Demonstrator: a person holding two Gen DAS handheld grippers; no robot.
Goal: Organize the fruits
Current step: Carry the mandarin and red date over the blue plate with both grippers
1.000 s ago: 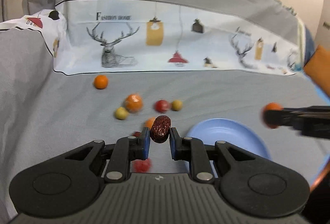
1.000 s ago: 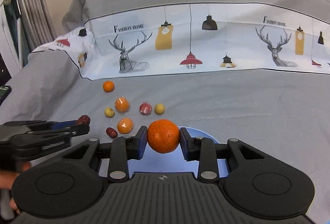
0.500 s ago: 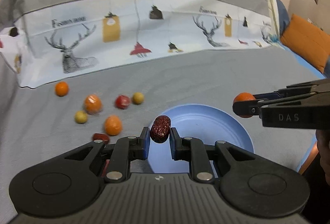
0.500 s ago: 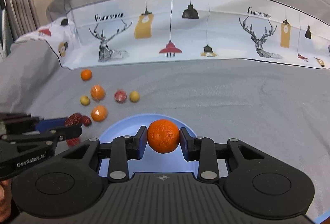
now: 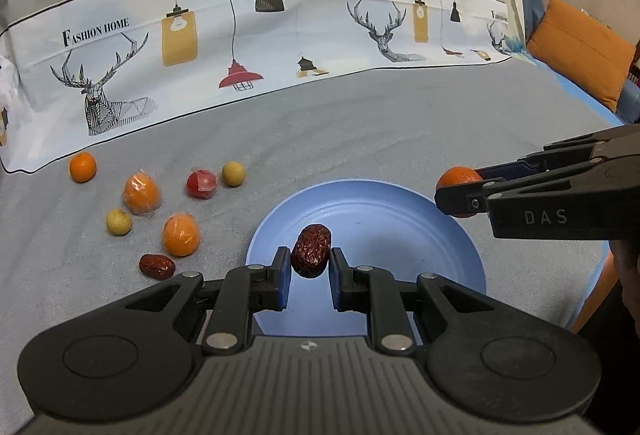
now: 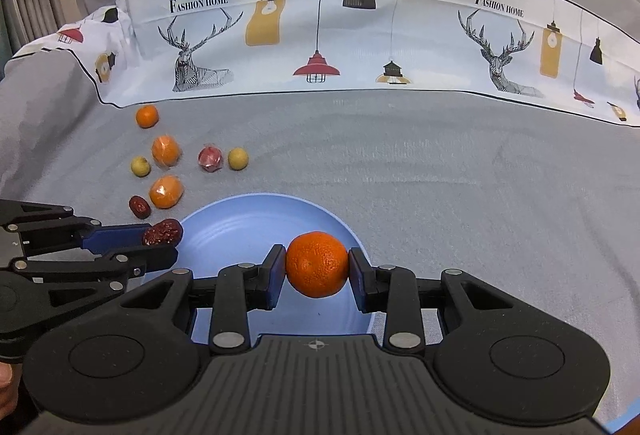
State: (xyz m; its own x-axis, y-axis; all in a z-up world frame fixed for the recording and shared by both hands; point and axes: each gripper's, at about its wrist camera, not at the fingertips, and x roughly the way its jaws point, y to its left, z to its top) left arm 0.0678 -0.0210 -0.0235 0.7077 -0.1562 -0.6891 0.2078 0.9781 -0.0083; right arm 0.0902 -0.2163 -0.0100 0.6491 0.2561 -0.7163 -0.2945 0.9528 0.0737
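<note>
A blue plate lies on the grey bed cover. My left gripper is shut on a wrinkled red date and holds it over the plate's near left part; it also shows in the right wrist view. My right gripper is shut on an orange tangerine above the plate's near right side; in the left wrist view the tangerine hangs over the plate's right rim.
Loose fruits lie left of the plate: a small orange, two wrapped oranges, a wrapped red fruit, two yellow-green fruits, a second date. A printed white sheet lies behind. An orange cushion is far right.
Both grippers have moved in over the blue plate with their fruits still held. The left gripper swung right, away from the loose fruits.
</note>
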